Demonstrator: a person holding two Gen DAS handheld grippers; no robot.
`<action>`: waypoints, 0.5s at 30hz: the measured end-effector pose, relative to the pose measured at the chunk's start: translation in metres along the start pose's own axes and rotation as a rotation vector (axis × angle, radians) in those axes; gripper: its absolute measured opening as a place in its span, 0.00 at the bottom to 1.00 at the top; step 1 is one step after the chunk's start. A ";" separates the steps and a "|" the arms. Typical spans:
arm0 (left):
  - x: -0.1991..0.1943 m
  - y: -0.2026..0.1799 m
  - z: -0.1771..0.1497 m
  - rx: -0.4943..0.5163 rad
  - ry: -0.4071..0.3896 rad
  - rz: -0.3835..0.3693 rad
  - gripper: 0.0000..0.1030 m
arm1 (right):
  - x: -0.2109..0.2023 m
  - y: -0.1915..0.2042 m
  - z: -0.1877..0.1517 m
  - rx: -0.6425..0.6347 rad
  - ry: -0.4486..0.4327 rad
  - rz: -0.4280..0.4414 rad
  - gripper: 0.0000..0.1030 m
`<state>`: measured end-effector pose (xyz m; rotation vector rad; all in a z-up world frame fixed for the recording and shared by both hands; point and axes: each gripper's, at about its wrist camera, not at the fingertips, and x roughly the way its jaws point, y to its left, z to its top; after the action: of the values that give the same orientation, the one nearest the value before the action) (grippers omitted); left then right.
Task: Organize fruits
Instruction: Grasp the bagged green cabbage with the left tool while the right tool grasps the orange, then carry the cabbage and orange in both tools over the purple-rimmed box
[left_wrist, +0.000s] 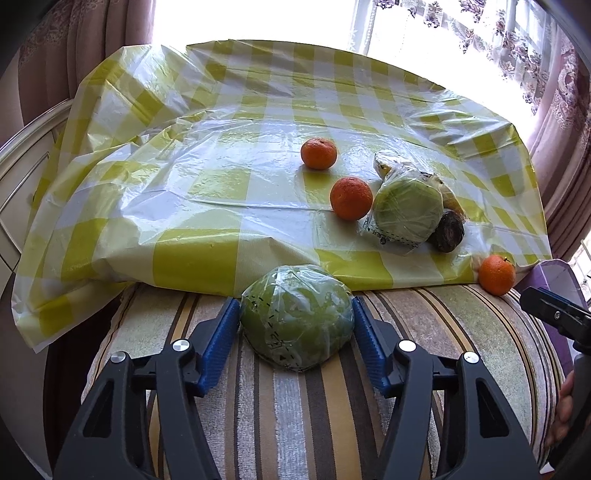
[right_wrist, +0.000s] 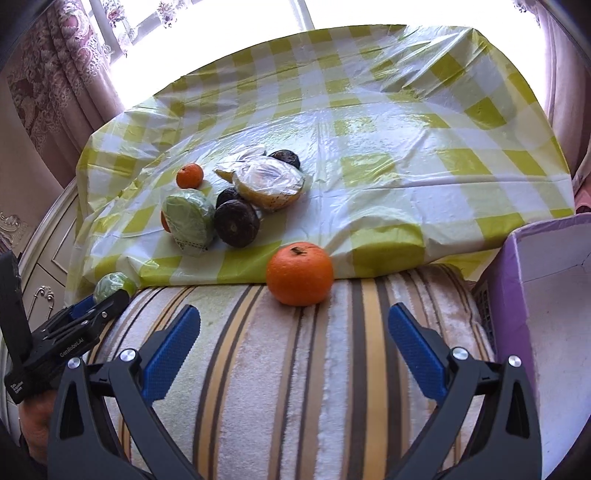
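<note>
Left wrist view: the left gripper (left_wrist: 296, 325) has its blue pads against both flanks of a wrapped green fruit (left_wrist: 296, 315), so its jaws are clenched on that fruit; the fruit sits on the striped blanket (left_wrist: 295, 406) just below the hem of the checked plastic cloth (left_wrist: 184, 184), low enough that it may still be resting there rather than lifted; further up the cloth lie two oranges (left_wrist: 318, 153), a second wrapped green fruit (left_wrist: 408, 210) touching a dark round fruit (left_wrist: 448, 230), and a third orange (left_wrist: 496, 275) at the cloth's edge on the right; the fruits lie loose and scattered, which I take to be the reason for gathering them one at a time.

Right wrist view: the right gripper (right_wrist: 295, 339) has its jaws released, wide apart and empty, pointed at the nearest orange (right_wrist: 300, 274), which sits where cloth meets blanket, ahead of the pads and untouched; a purple box (right_wrist: 546, 295) stands open at the right edge, probably the place meant for the fruits; the left gripper shows at the far left with the green fruit at its tip.
</note>
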<state>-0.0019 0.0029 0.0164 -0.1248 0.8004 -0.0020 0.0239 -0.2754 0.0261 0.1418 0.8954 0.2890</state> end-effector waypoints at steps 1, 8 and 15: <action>-0.001 -0.001 0.000 0.004 -0.003 -0.010 0.57 | 0.000 -0.003 0.003 -0.016 0.000 -0.039 0.99; -0.007 -0.017 -0.002 0.031 -0.019 -0.072 0.57 | 0.011 0.004 0.014 -0.126 -0.004 -0.066 0.99; -0.010 -0.029 -0.002 0.040 -0.005 -0.112 0.57 | 0.029 0.018 0.021 -0.169 0.022 -0.040 0.70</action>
<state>-0.0094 -0.0252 0.0256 -0.1321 0.7867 -0.1235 0.0545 -0.2497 0.0217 -0.0358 0.8907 0.3280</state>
